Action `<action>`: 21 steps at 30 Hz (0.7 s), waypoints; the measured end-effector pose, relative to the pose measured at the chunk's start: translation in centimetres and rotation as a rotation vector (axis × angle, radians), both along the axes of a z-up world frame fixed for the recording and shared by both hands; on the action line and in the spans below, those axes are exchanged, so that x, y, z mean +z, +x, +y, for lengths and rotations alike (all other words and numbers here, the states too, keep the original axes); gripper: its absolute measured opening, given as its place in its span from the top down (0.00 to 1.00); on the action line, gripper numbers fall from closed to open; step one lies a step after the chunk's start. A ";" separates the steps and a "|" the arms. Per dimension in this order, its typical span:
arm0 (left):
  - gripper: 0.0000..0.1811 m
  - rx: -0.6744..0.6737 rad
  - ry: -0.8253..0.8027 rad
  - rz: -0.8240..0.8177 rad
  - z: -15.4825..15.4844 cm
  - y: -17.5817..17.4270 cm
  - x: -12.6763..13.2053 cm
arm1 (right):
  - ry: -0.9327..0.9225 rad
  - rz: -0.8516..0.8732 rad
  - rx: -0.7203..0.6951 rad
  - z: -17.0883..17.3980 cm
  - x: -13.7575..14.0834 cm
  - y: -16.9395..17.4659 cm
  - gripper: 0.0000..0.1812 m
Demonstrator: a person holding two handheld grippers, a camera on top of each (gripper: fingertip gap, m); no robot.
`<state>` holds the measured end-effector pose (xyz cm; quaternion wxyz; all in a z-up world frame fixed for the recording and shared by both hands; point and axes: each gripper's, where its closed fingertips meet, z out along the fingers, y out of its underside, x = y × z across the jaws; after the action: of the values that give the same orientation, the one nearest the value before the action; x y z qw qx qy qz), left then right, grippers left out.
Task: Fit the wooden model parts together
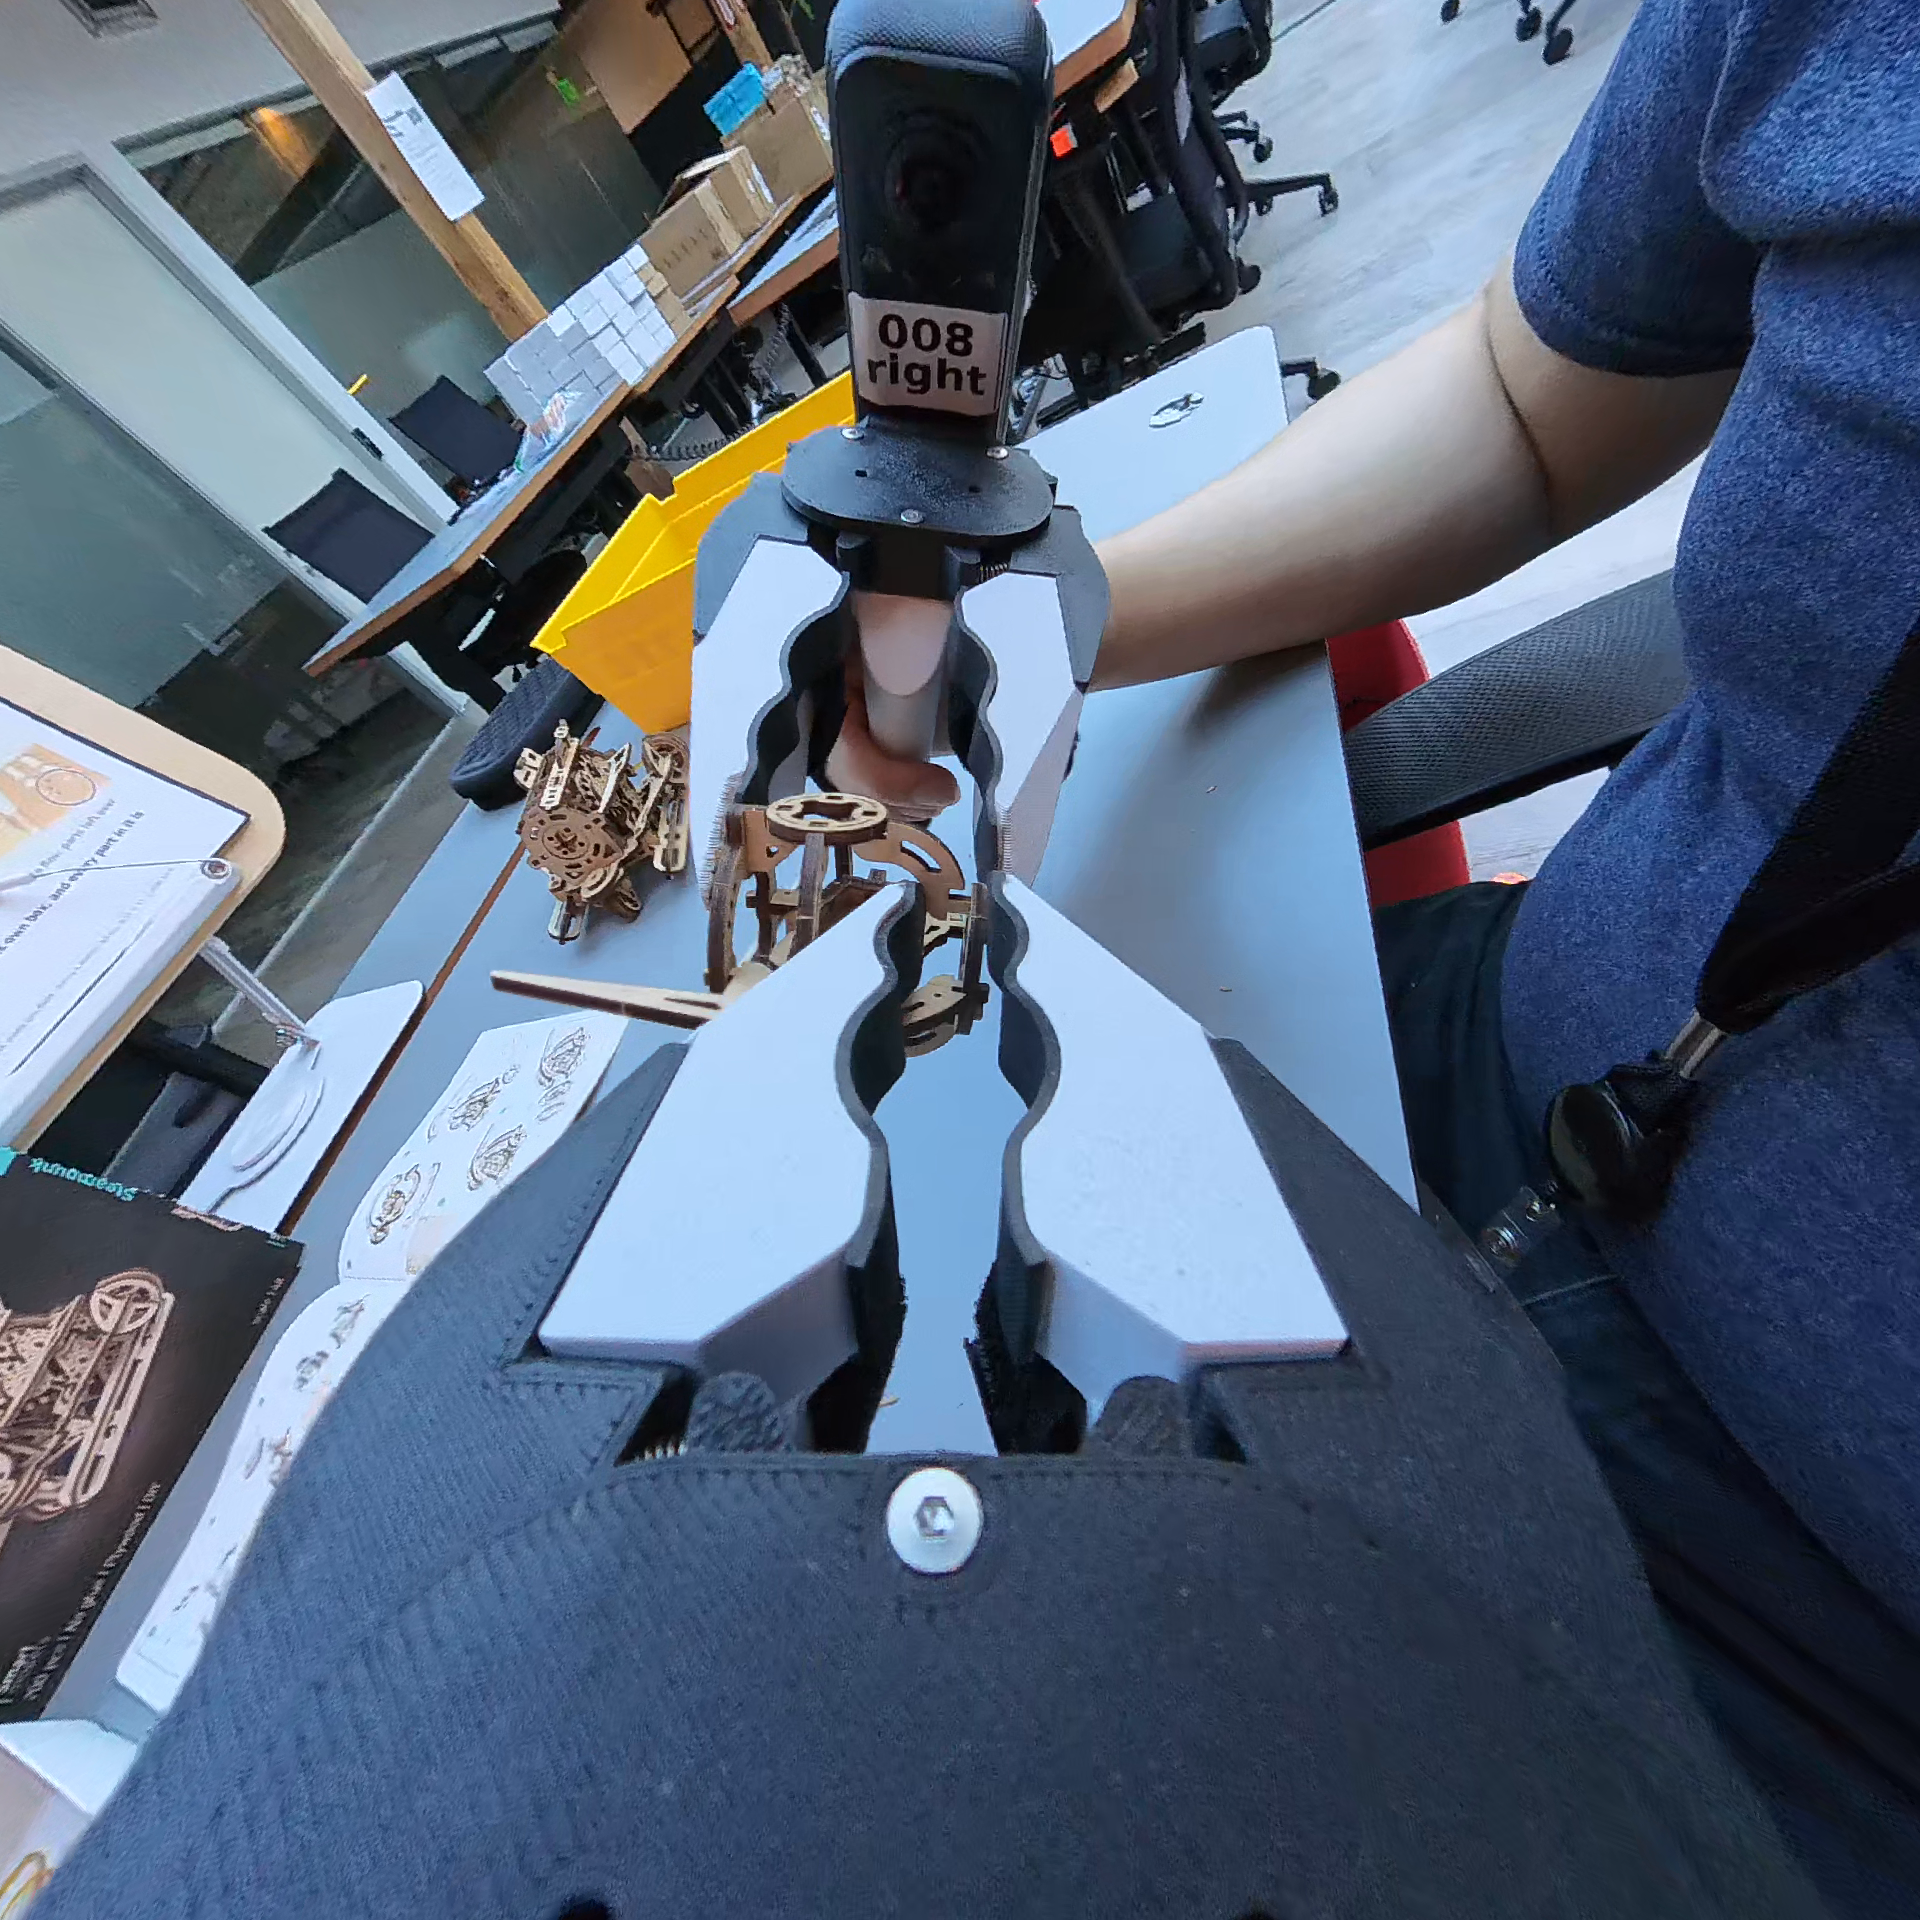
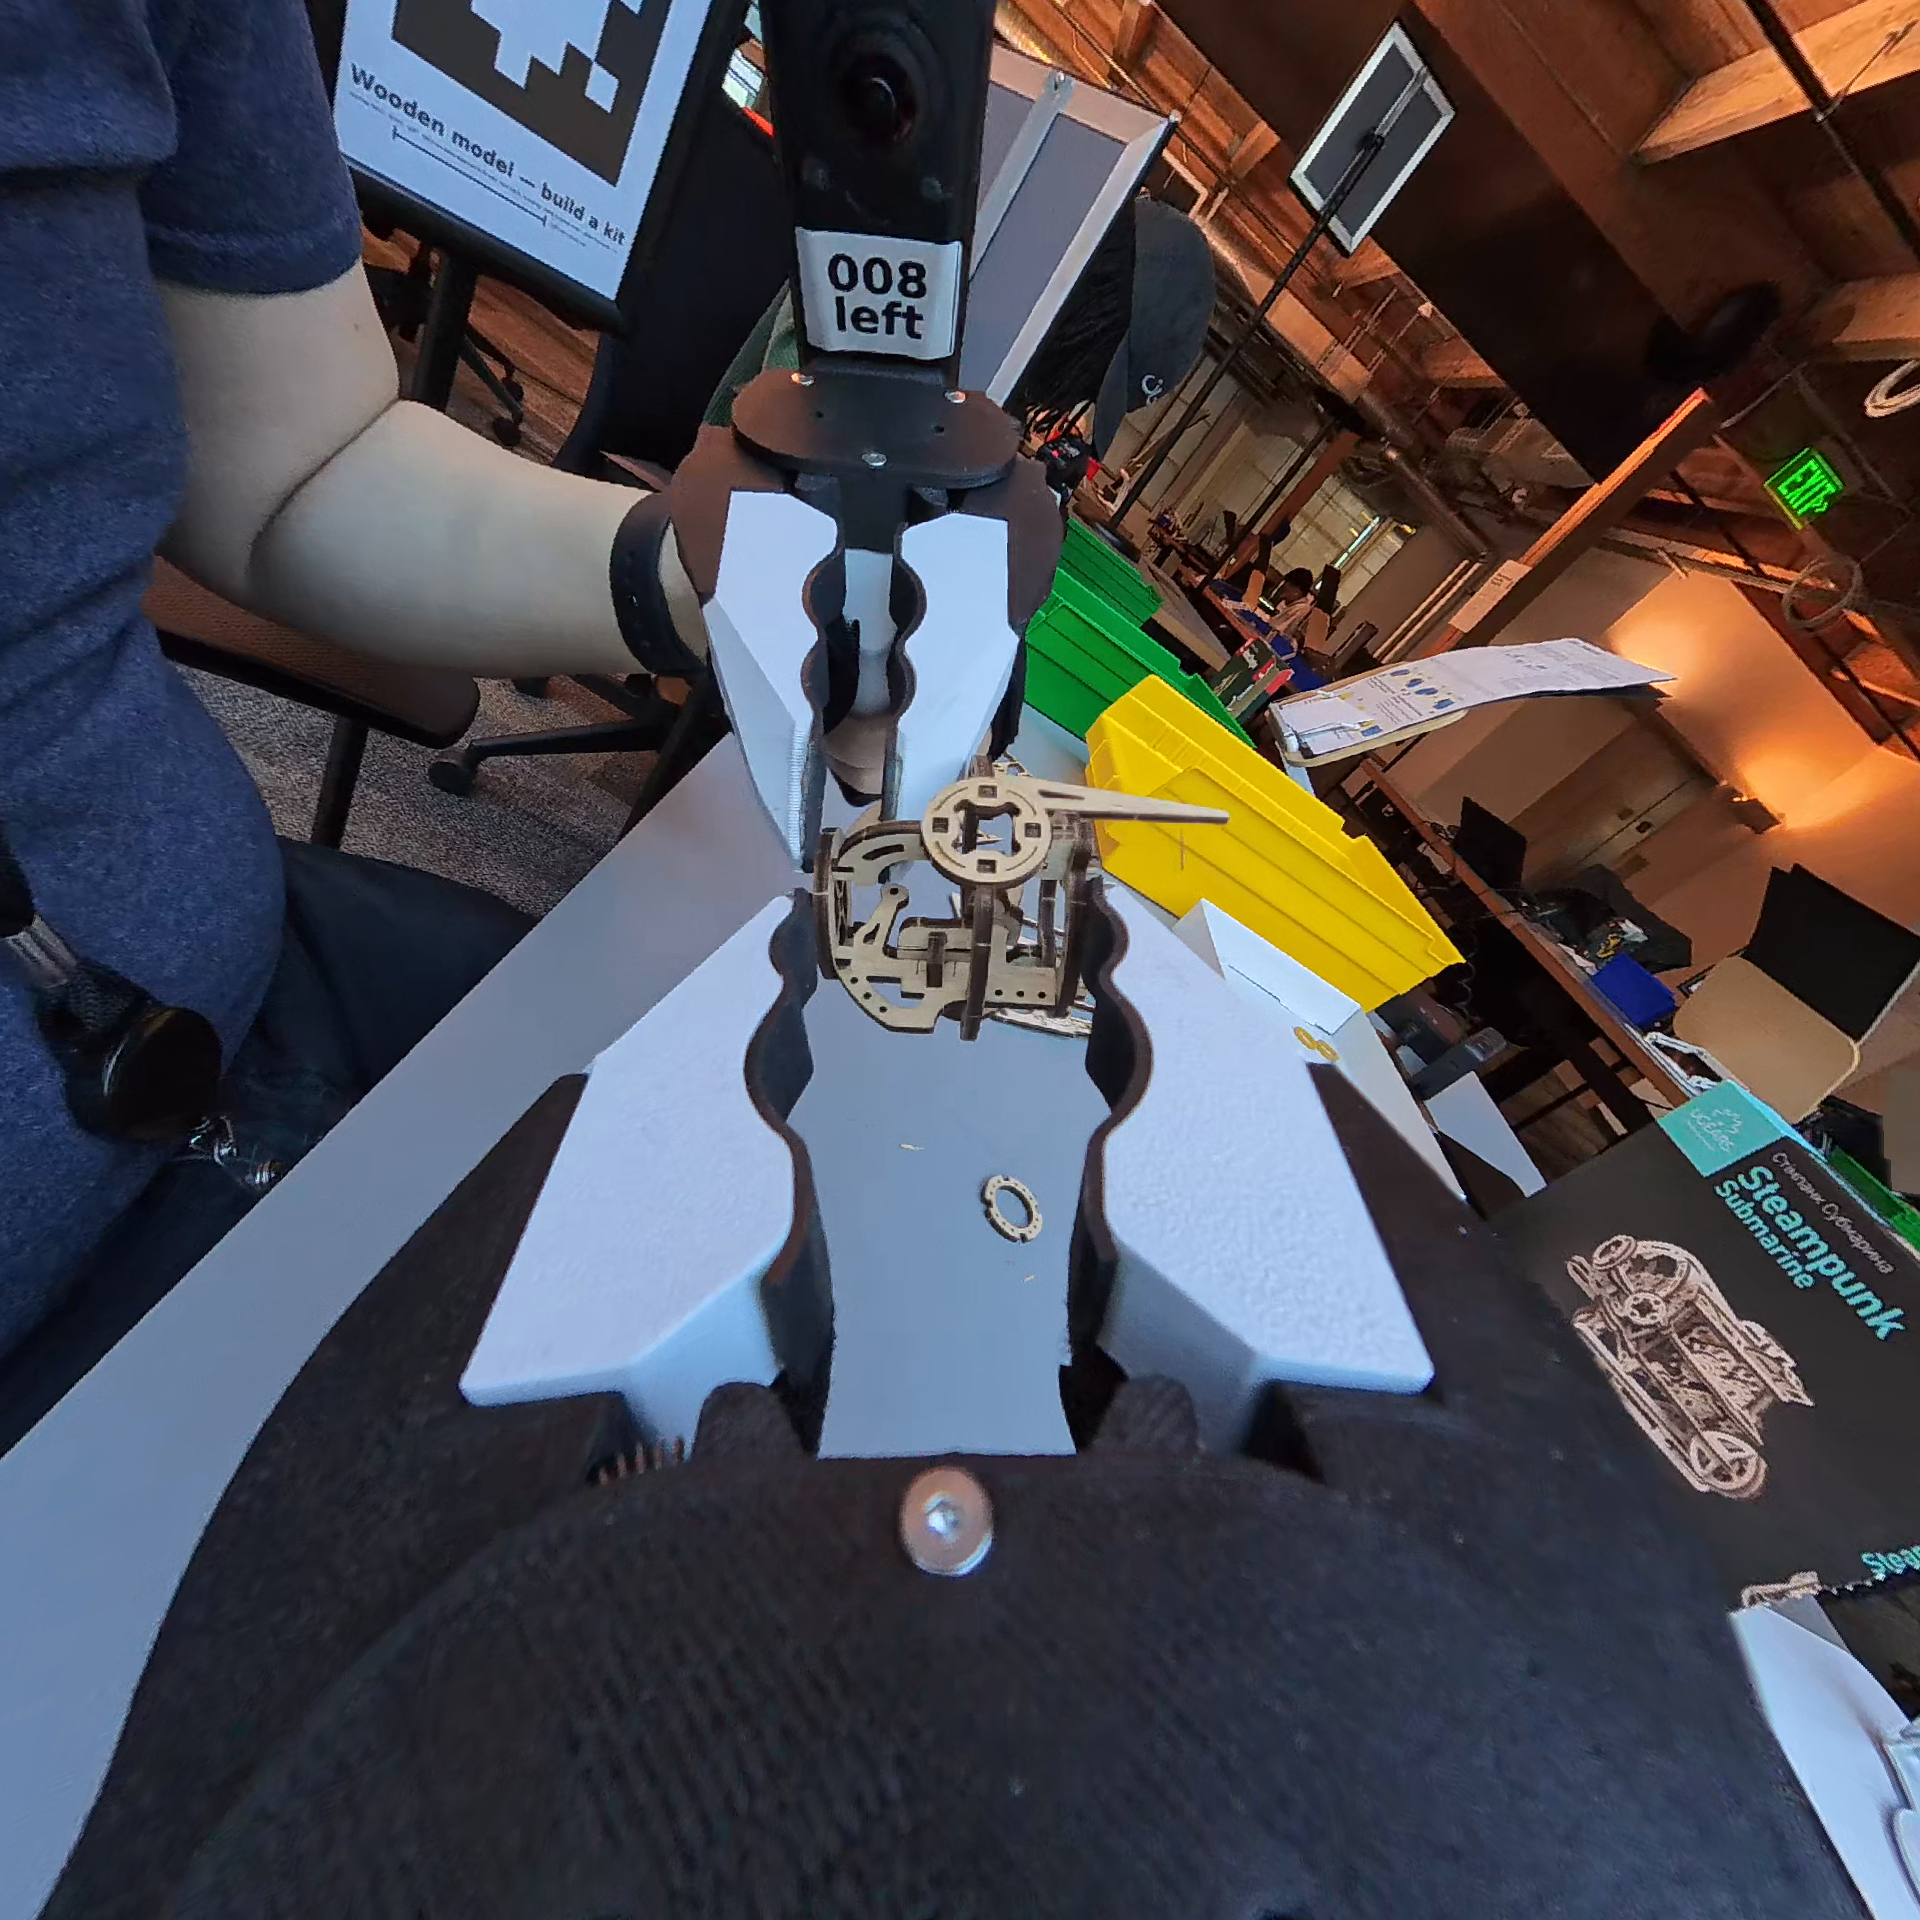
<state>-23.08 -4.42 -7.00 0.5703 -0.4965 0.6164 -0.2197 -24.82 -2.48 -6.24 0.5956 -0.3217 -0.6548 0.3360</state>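
I am working with two tools over the grey table [image 1: 1195, 831], and they are pointing at each other. My right gripper [image 2: 945, 904] is standing spread wide, and the wooden model [image 2: 956, 935] is sitting right between its fingertips, one finger pressing on each side, so this tool is grasping it. The model is hanging just above the tabletop. Its round disc with a cross-shaped hole is facing back toward this tool's camera.

My left gripper [image 1: 958, 899] is meeting the model from the opposite side. Its fingers are drawn nearly together, with only a thin gap between the tips, and the tips are sitting at the model's edge. I cannot tell whether they are actually pinching wood or only touching it.

A long flat wooden stick [image 2: 1143, 810] is jutting out of the model to the right of my right tool.

A small wooden ring [image 2: 1011, 1208] is lying on the table between the right tool's fingers, closer to its base than the model.

Farther ahead and to the left of my left tool, a second wooden assembly [image 1: 603, 821] is standing on the table, with a yellow bin [image 1: 623, 623] beyond it.
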 end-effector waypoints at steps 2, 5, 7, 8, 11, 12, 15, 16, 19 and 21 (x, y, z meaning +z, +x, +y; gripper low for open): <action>0.95 0.000 0.008 0.009 0.0 0.0 -0.1 | -0.003 -0.006 0.004 -0.1 -0.1 -0.1 0.73; 0.96 0.003 0.007 0.008 0.1 -0.1 -0.2 | -0.001 -0.006 -0.004 0.1 -0.2 -0.1 0.73; 0.96 0.008 0.006 0.000 0.2 -0.1 -0.2 | -0.005 -0.008 -0.005 0.2 -0.2 -0.1 0.73; 0.96 0.006 0.006 0.000 0.2 -0.1 -0.2 | -0.004 -0.006 -0.003 0.1 -0.2 -0.1 0.73; 0.96 0.000 0.001 -0.002 0.1 -0.1 -0.1 | -0.014 -0.004 0.005 0.0 -0.1 -0.1 0.73; 0.96 0.000 -0.009 -0.012 0.2 -0.1 0.0 | -0.018 0.001 0.005 0.1 0.0 -0.1 0.73; 0.96 0.012 -0.082 -0.036 0.5 -0.2 -0.1 | -0.084 -0.016 0.003 0.5 -0.2 -0.2 0.74; 0.96 0.019 -0.104 -0.039 0.7 -0.2 -0.1 | -0.097 -0.016 0.000 0.7 -0.3 -0.2 0.74; 0.93 0.030 -0.094 -0.080 0.7 -0.6 0.7 | -0.180 -0.015 0.016 0.8 -0.1 -0.2 0.74; 0.90 0.026 -0.108 -0.119 0.5 -1.0 1.6 | -0.250 -0.007 0.001 1.5 0.1 -0.1 0.74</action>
<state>-24.08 -3.89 -5.37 0.5810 -0.5208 0.5621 -0.2743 -24.96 -0.96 -6.14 0.5484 -0.3942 -0.6099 0.4145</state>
